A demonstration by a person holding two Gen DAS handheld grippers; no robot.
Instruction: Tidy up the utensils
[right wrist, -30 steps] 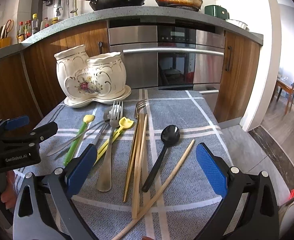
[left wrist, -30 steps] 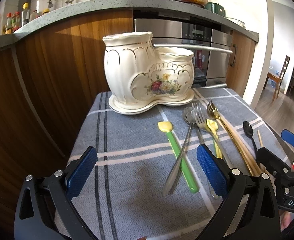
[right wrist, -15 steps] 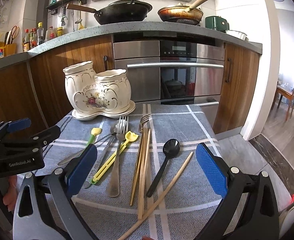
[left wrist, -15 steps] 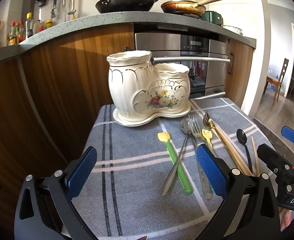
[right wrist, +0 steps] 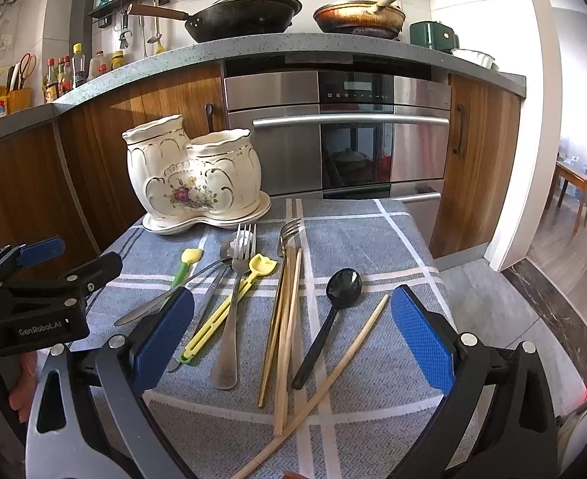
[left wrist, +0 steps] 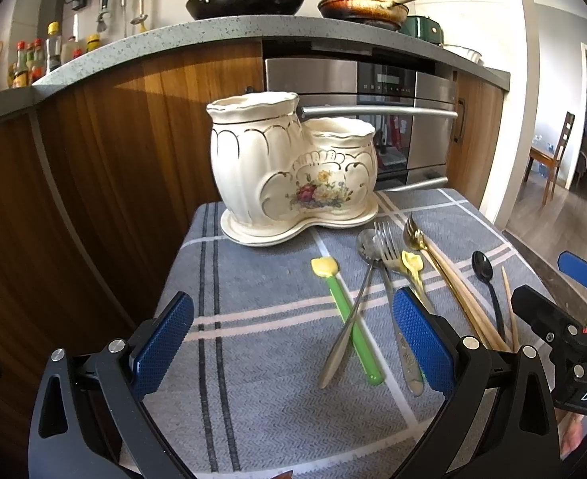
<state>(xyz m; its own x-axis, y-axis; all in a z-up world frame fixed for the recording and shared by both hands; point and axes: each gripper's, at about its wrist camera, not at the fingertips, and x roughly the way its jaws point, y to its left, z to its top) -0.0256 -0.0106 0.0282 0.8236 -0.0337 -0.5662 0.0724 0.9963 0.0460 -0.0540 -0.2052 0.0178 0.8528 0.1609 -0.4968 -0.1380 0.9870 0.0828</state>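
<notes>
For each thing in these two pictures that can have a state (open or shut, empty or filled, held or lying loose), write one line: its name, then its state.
Left tool: open, holding nothing.
Right tool: open, holding nothing.
Ceramic holder: upright on the cloth, no utensils sticking out.
Oven door: shut.
Black spoon: lying loose on the cloth.
Silver fork: lying loose, crossing other utensils.
Green-handled utensil: lying under a silver spoon.

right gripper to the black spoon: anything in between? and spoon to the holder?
Nothing visible blocks the open right gripper from the black spoon, which lies alone on the cloth. Toward the ceramic holder, the wooden chopsticks and silver fork lie flat between; lifting over should clear them.
</notes>
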